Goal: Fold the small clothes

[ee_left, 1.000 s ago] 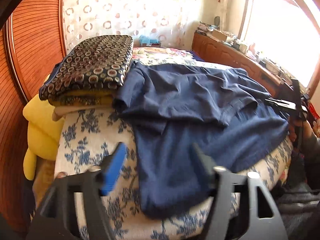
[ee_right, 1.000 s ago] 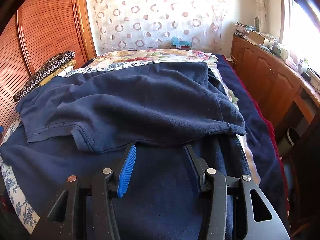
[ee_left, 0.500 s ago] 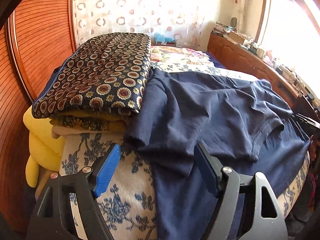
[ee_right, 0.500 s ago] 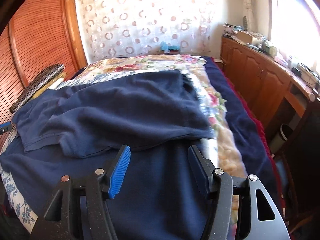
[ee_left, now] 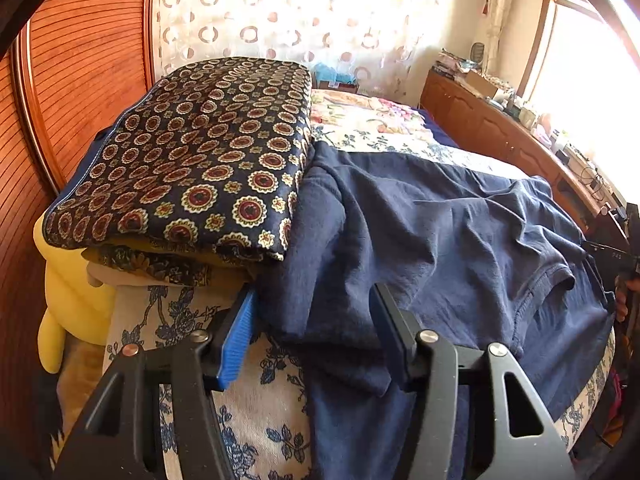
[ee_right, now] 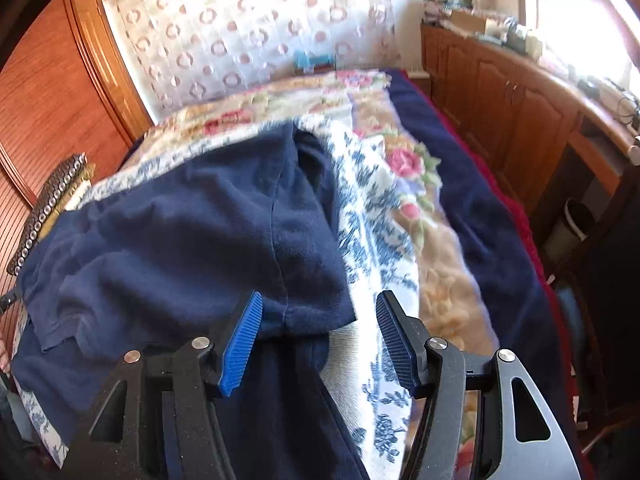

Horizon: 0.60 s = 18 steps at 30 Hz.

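Left gripper (ee_left: 314, 330): lower centre of its frame, jaws closing, the navy garment (ee_left: 420, 240) corner lies between them, pads not yet pressing.
Garment: spread across the floral bedspread (ee_left: 168, 312), long axis running left to right, beside the patterned folded stack (ee_left: 200, 160).
Right gripper (ee_right: 320, 340): lower centre, jaws parted, straddling the garment's right-hand hem corner.
Nearer: each gripper to its own end.
Views: only the right one shows the sideboard (ee_right: 520, 120) bedside.
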Each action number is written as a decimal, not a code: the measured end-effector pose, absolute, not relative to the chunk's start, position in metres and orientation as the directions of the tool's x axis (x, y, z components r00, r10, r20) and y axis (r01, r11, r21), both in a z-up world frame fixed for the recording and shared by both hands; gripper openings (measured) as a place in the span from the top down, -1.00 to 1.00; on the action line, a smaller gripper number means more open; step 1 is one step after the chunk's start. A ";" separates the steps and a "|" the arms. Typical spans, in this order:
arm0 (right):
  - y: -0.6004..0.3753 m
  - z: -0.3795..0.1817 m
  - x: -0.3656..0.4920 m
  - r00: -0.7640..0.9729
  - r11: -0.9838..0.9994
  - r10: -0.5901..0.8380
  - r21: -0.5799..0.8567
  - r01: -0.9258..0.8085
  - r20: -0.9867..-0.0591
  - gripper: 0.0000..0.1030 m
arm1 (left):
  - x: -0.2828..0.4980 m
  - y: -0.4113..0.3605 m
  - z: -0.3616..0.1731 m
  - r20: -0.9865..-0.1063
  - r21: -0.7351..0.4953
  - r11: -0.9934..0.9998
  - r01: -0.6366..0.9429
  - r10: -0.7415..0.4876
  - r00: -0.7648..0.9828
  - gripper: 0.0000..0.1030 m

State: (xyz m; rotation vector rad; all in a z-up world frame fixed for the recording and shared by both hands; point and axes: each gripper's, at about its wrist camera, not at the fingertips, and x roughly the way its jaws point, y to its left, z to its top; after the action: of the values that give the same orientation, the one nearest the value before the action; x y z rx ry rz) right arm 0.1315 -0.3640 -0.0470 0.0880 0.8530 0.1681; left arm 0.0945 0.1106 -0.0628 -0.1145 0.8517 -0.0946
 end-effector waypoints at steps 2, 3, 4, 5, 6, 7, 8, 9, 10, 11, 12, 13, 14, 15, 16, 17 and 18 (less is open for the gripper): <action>-0.360 -0.046 0.133 0.646 0.982 0.190 0.143 -0.125 -0.740 0.14 | 0.098 0.109 -0.064 -0.749 -0.132 0.990 0.041 -0.127 0.650 -0.13; -0.358 -0.044 0.132 0.645 0.980 0.200 0.144 -0.138 -0.738 0.27 | 0.100 0.107 -0.065 -0.752 -0.130 0.991 0.044 -0.127 0.646 -0.12; -0.357 -0.043 0.132 0.648 0.979 0.204 0.138 -0.151 -0.734 0.60 | 0.102 0.107 -0.066 -0.755 -0.127 0.991 0.045 -0.126 0.643 -0.03; -0.354 -0.041 0.130 0.654 0.978 0.204 0.126 -0.165 -0.729 0.80 | 0.103 0.106 -0.066 -0.758 -0.124 0.991 0.046 -0.124 0.641 0.01; -0.352 -0.037 0.129 0.663 0.978 0.201 0.109 -0.178 -0.721 0.80 | 0.104 0.106 -0.067 -0.759 -0.118 0.992 0.045 -0.119 0.640 0.08; -0.349 -0.033 0.125 0.682 0.978 0.196 0.091 -0.187 -0.704 0.83 | 0.105 0.106 -0.067 -0.760 -0.111 0.993 0.044 -0.114 0.640 0.15; -0.347 -0.029 0.122 0.697 0.977 0.197 0.080 -0.197 -0.689 0.84 | 0.105 0.106 -0.067 -0.761 -0.106 0.993 0.042 -0.108 0.640 0.18; -0.346 -0.024 0.119 0.709 0.975 0.203 0.075 -0.207 -0.676 0.84 | 0.106 0.106 -0.067 -0.760 -0.102 0.994 0.040 -0.104 0.641 0.25; -0.345 -0.021 0.116 0.719 0.974 0.207 0.072 -0.214 -0.663 0.85 | 0.106 0.106 -0.067 -0.760 -0.093 0.995 0.037 -0.095 0.643 0.35; -0.343 -0.018 0.114 0.728 0.974 0.206 0.067 -0.216 -0.654 0.85 | 0.107 0.107 -0.067 -0.760 -0.085 0.996 0.034 -0.087 0.644 0.39; -0.341 -0.015 0.112 0.737 0.974 0.203 0.057 -0.218 -0.645 0.85 | 0.106 0.108 -0.067 -0.759 -0.078 0.997 0.031 -0.079 0.646 0.52; -0.339 -0.014 0.108 0.745 0.975 0.195 0.042 -0.219 -0.638 0.85 | 0.105 0.109 -0.067 -0.757 -0.070 0.997 0.026 -0.070 0.650 0.57; -0.337 -0.013 0.106 0.749 0.976 0.181 0.024 -0.215 -0.637 0.85 | 0.104 0.110 -0.067 -0.755 -0.073 0.997 0.026 -0.073 0.652 0.57; -0.335 -0.012 0.105 0.752 0.978 0.163 0.003 -0.210 -0.638 0.85 | 0.103 0.112 -0.066 -0.754 -0.080 0.997 0.024 -0.076 0.653 0.57; -0.333 -0.012 0.105 0.757 0.978 0.154 -0.009 -0.207 -0.635 0.85 | 0.103 0.114 -0.066 -0.753 -0.084 0.996 0.021 -0.077 0.653 0.57; -0.330 -0.012 0.104 0.761 0.978 0.151 -0.018 -0.208 -0.630 0.85 | 0.103 0.114 -0.065 -0.752 -0.086 0.996 0.022 -0.079 0.654 0.57; -0.328 -0.011 0.103 0.767 0.978 0.139 -0.035 -0.206 -0.626 0.85 | 0.102 0.113 -0.065 -0.753 -0.083 0.996 0.026 -0.080 0.654 0.57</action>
State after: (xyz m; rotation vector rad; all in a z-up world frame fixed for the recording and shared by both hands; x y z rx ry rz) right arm 0.1033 -0.3279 -0.0110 -0.1036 0.6705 0.1875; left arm 0.1023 0.1131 -0.0651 -0.0672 0.8564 -0.0601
